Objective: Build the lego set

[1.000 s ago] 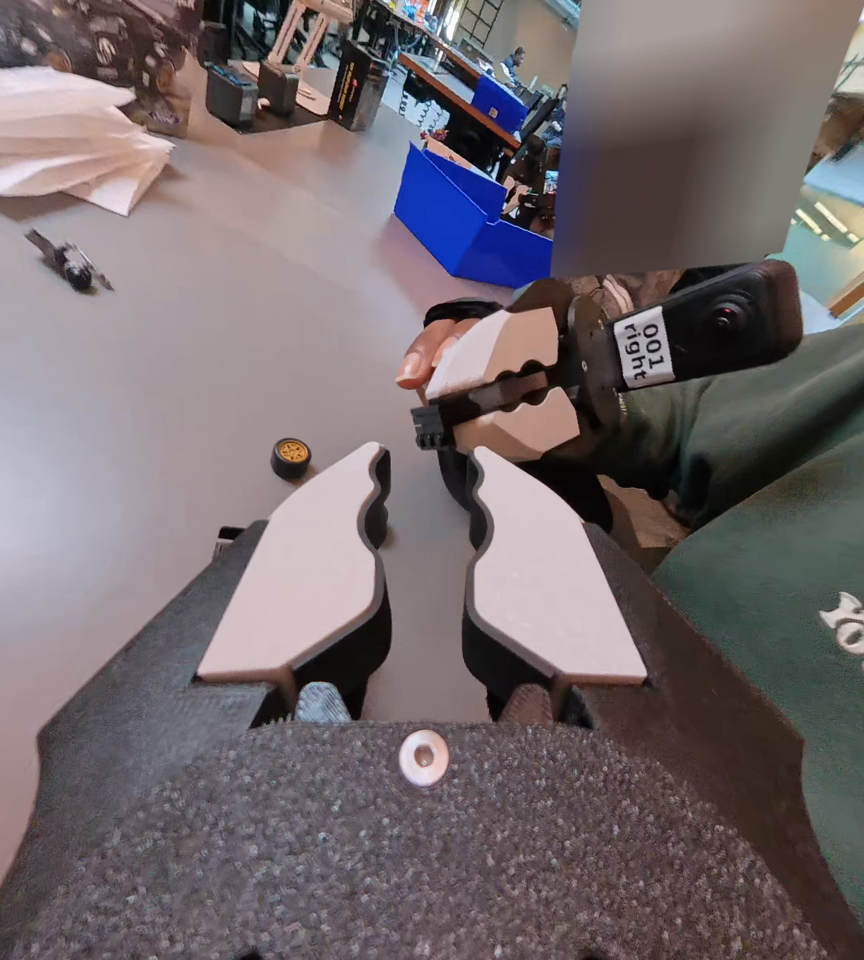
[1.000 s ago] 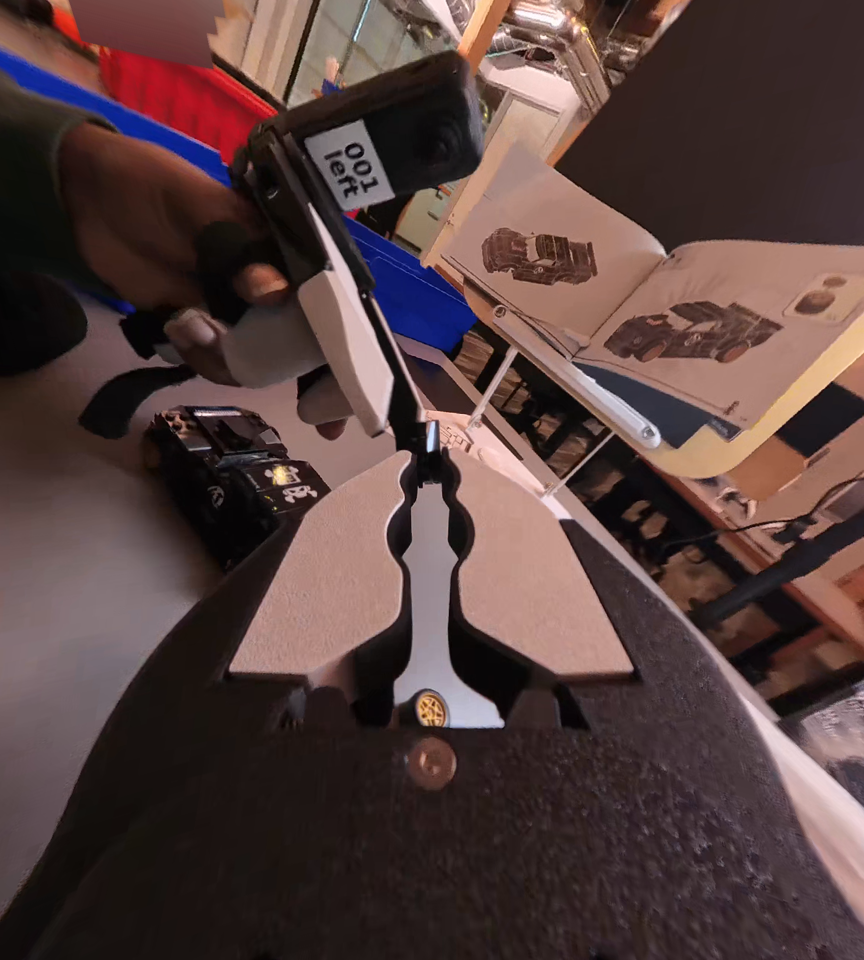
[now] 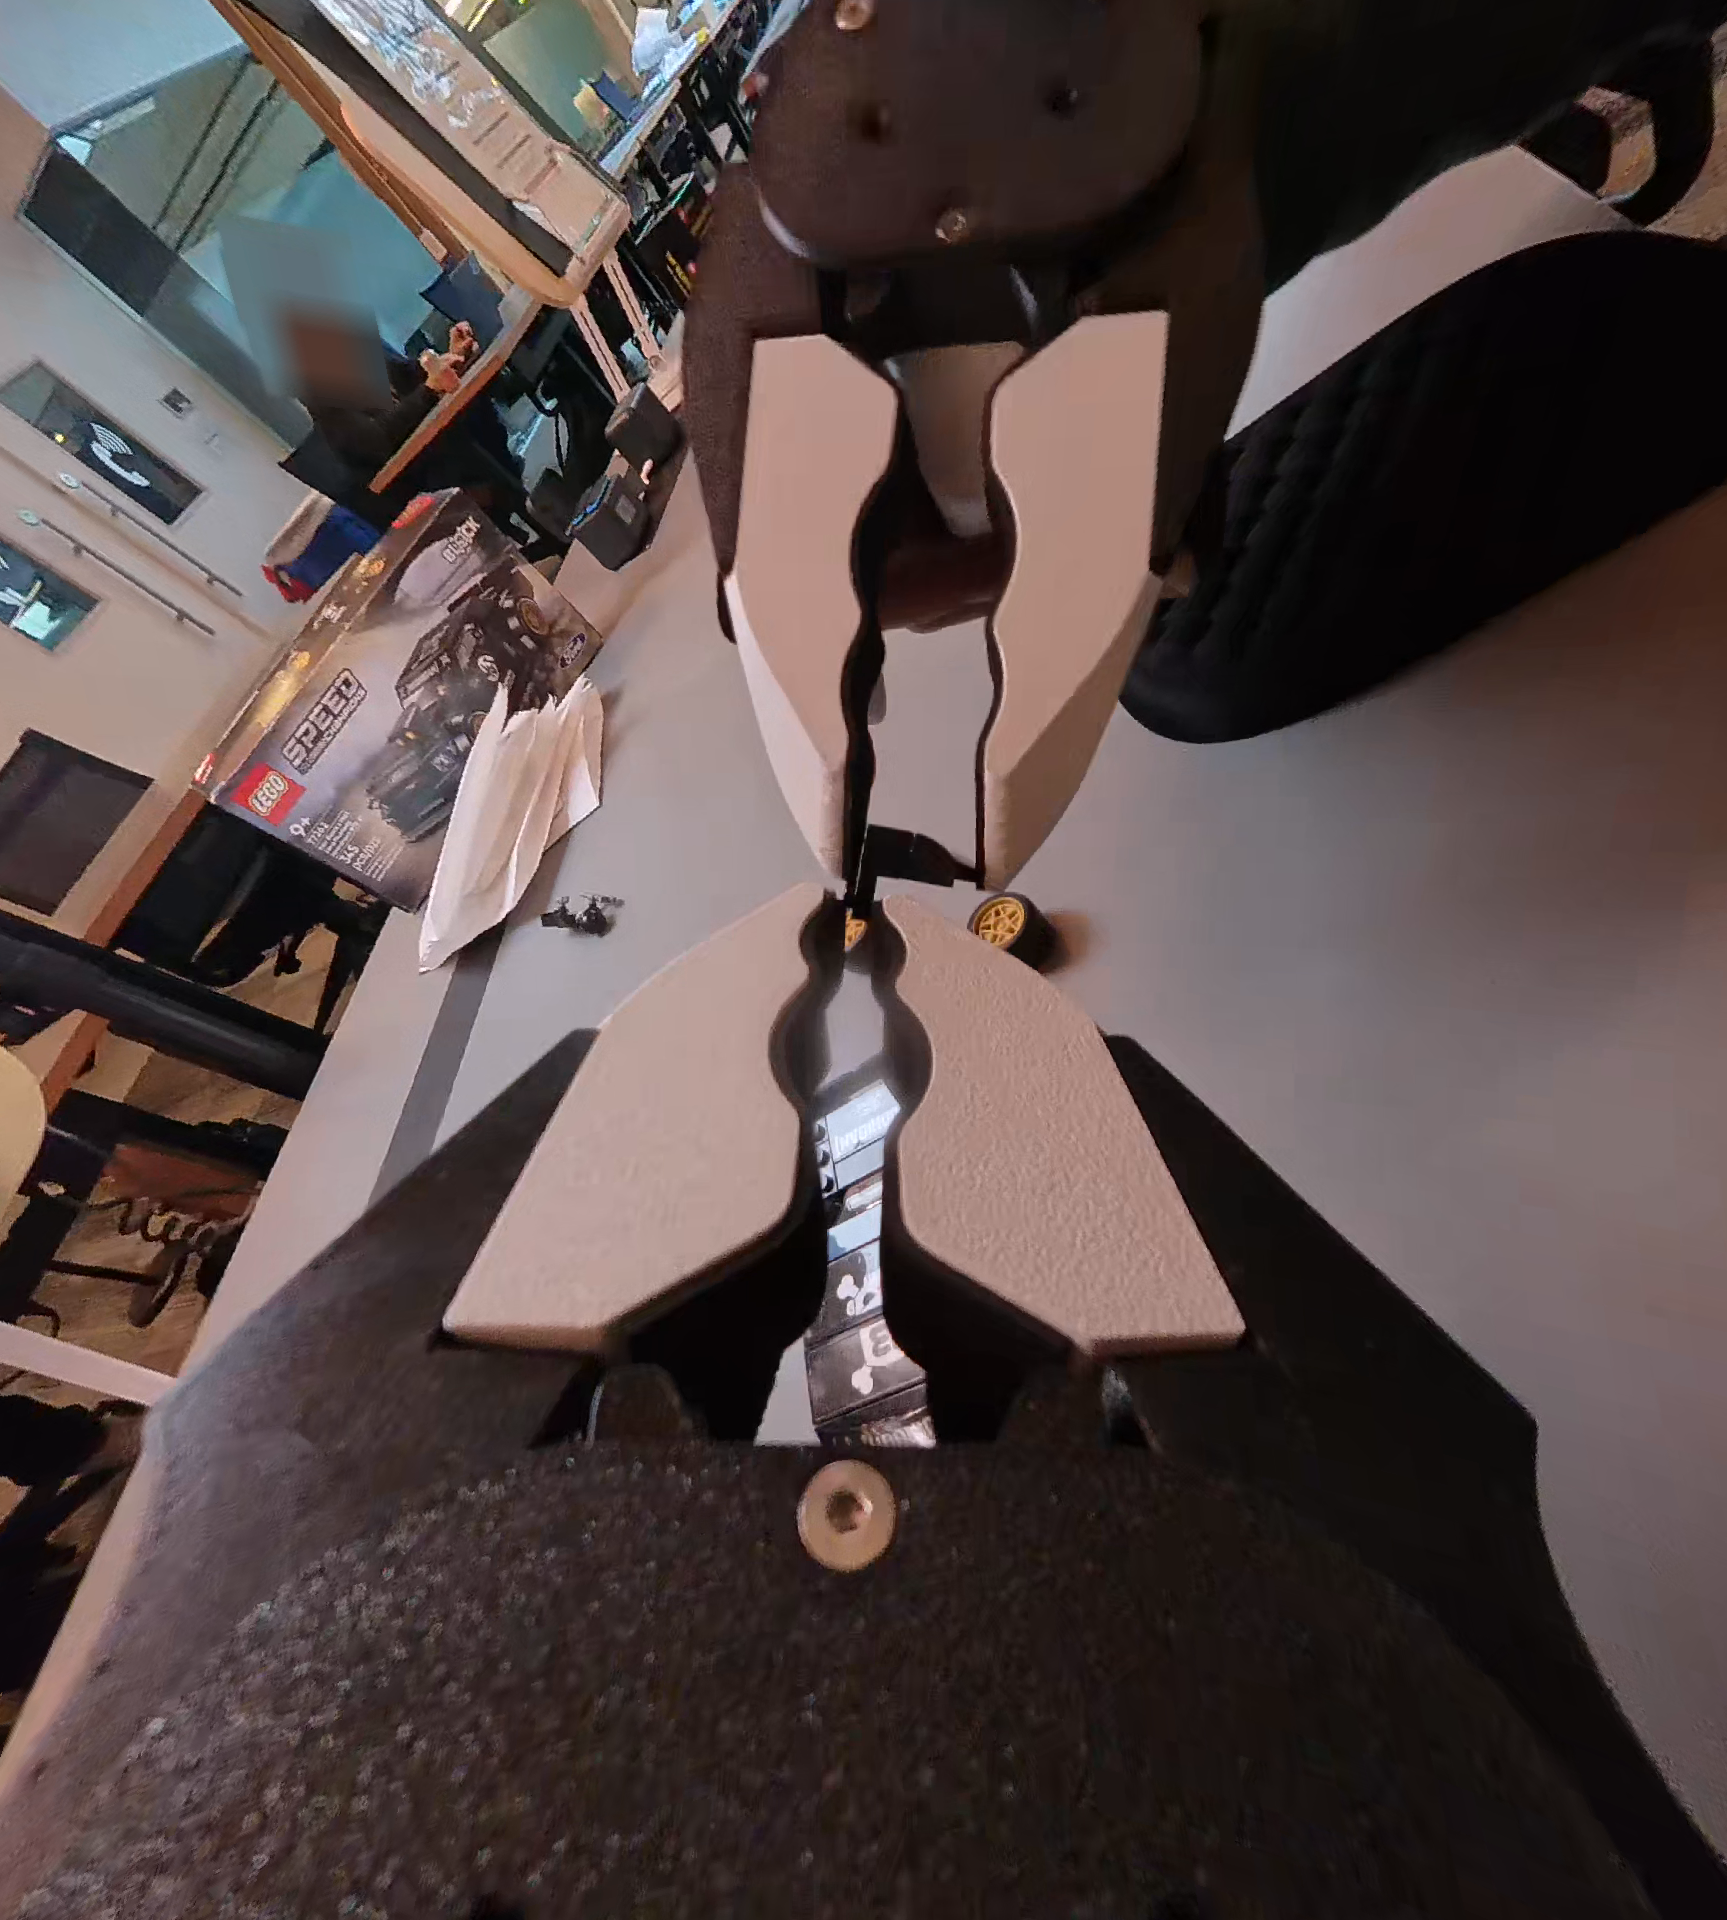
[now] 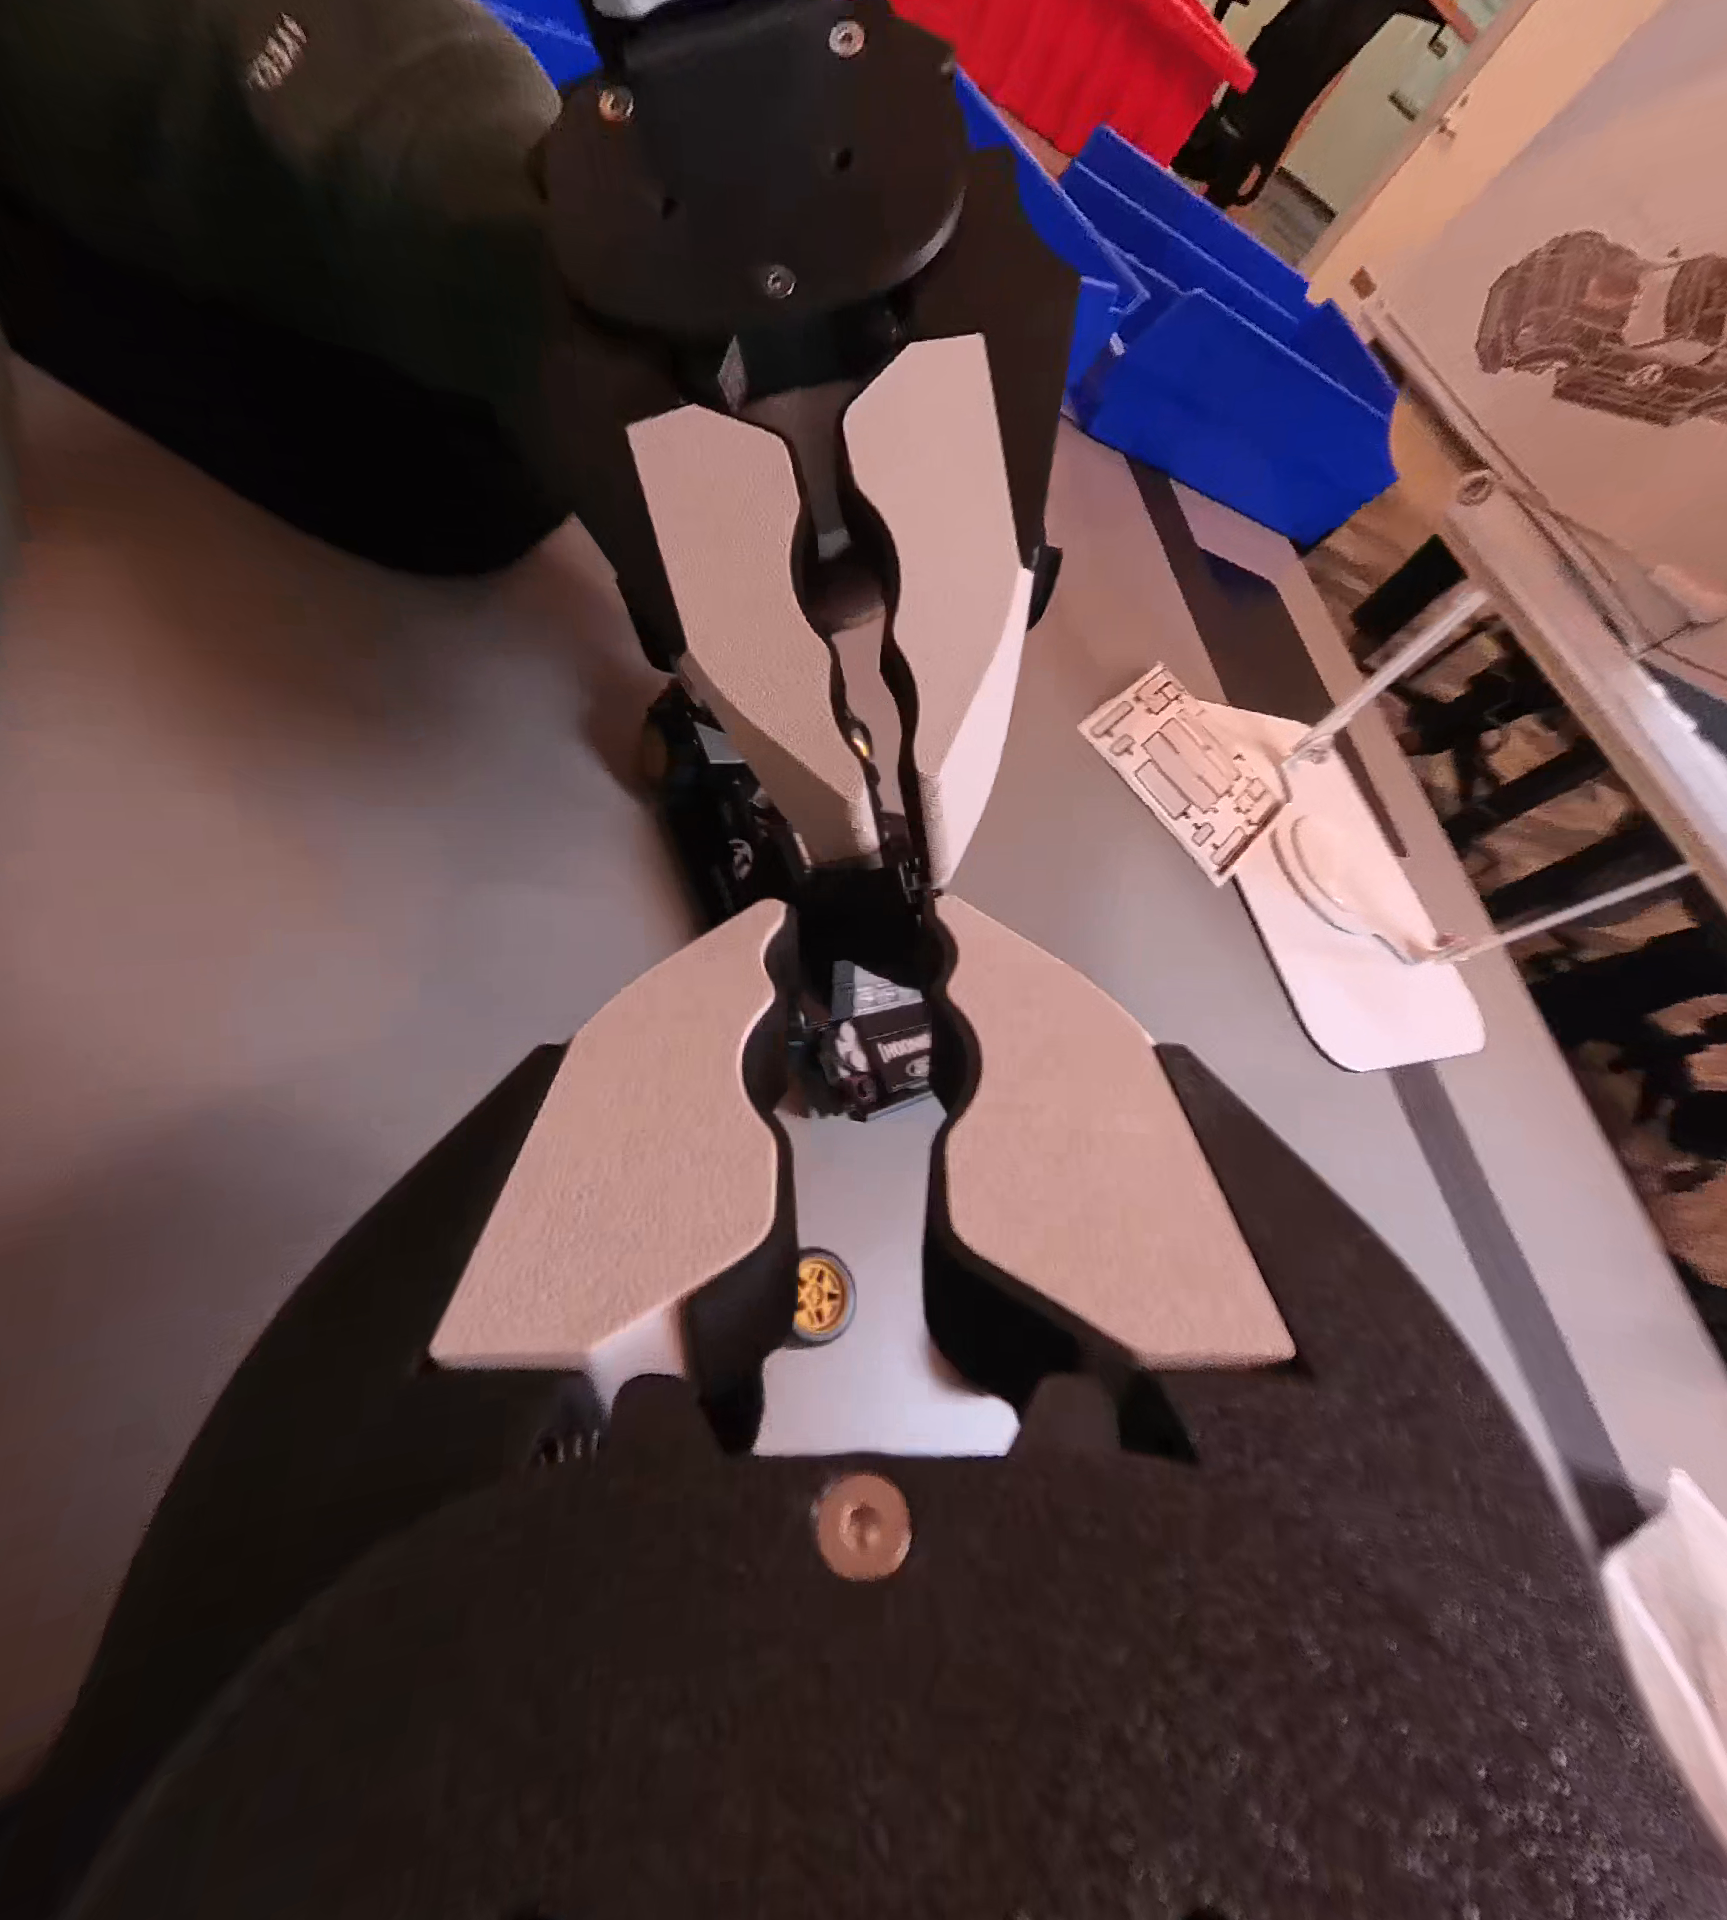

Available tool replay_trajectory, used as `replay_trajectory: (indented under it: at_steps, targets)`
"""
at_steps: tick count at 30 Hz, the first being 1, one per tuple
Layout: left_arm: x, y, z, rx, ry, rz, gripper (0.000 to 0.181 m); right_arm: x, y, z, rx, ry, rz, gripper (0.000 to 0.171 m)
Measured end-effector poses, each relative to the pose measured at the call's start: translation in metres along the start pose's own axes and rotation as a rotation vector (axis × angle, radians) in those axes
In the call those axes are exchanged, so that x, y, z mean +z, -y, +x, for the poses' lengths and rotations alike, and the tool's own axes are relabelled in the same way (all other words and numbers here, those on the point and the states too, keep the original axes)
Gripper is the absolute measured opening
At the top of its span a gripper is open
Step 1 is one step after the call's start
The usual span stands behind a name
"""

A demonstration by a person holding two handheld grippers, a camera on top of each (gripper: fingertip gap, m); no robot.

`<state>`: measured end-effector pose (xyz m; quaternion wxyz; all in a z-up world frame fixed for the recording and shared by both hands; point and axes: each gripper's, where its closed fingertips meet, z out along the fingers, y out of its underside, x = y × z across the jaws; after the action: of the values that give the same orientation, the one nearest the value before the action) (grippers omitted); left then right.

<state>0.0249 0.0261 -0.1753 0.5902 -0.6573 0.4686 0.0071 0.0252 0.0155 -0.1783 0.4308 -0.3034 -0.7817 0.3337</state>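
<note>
Black lego piece (image 3: 906,854) clamped in right hand-held gripper (image 4: 864,920), tip-to-tip with nearly-together left hand-held gripper (image 3: 857,912) straight ahead; left's hold unclear.

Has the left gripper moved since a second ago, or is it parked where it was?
Yes. The left gripper was off to the side of the black lego car; it now faces the right gripper tip to tip above the car on the table.

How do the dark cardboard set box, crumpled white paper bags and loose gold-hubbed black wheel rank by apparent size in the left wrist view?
1. Dark cardboard set box, largest.
2. Crumpled white paper bags.
3. Loose gold-hubbed black wheel, smallest, though nearest the camera.
</note>
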Motion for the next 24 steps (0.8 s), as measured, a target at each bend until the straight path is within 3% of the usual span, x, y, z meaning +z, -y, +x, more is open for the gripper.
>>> replay_trajectory:
  at_steps: [3,8,13,24]
  targets:
    - [0.001,-0.011,-0.002,-0.062,-0.02,-0.042,0.01,0.005,-0.006,0.003,-0.066,-0.079,-0.03,0.021]
    - [-0.01,-0.047,-0.01,-0.306,-0.089,-0.209,0.049,0.018,-0.048,0.003,-0.223,-0.168,-0.268,0.021]
    - [-0.01,-0.085,0.008,-0.518,-0.184,-0.405,0.082,0.037,-0.063,-0.001,-0.399,-0.221,-0.414,0.022]
    - [-0.001,-0.104,0.02,-0.539,-0.204,-0.536,0.082,0.044,-0.076,-0.005,-0.517,-0.262,-0.519,0.022]
